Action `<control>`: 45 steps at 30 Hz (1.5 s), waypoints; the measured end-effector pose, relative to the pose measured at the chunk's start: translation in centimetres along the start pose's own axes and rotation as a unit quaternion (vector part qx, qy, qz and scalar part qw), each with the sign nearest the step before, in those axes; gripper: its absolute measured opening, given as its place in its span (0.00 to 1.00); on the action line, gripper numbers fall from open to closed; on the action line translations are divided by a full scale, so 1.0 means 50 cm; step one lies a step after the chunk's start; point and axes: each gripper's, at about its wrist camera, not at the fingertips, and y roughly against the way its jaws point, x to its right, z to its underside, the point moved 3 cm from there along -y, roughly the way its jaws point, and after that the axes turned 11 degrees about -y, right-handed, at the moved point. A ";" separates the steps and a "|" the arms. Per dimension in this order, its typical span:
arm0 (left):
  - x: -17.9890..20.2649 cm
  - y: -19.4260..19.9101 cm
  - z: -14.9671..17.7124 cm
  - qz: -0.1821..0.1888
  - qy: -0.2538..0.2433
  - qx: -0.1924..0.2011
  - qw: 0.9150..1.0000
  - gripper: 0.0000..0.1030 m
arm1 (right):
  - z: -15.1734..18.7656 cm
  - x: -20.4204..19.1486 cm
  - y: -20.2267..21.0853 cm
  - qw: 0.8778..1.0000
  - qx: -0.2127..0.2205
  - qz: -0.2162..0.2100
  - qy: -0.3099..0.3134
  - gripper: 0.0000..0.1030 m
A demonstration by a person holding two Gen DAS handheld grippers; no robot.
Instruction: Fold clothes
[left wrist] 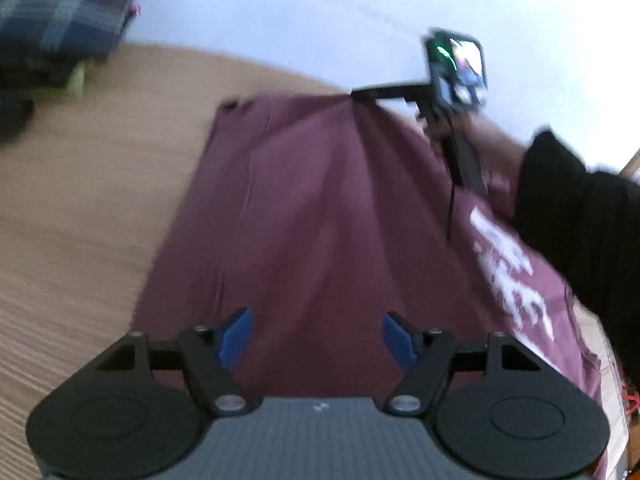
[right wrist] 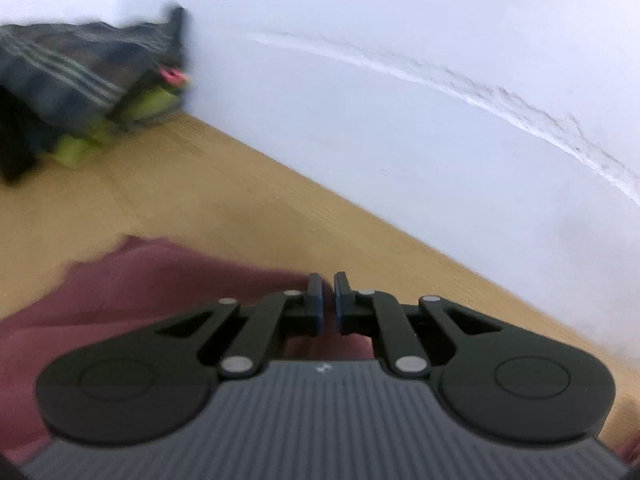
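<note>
A maroon T-shirt with white print lies spread on the wooden tabletop. My left gripper hangs open over the shirt's near part, and nothing sits between its blue pads. In the left wrist view my right gripper pinches the shirt's far edge and pulls folds up toward it. In the right wrist view the right gripper is shut on a pinch of the maroon T-shirt near the wall.
A pile of dark plaid clothes over a yellow-green item sits at the far left by the white wall. A hand and black sleeve reach in from the right. Bare wood lies left of the shirt.
</note>
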 end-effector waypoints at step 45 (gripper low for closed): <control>-0.052 0.088 0.028 -0.047 0.021 0.024 0.998 0.71 | -0.052 -0.185 -0.053 0.981 0.017 -0.178 0.071 0.09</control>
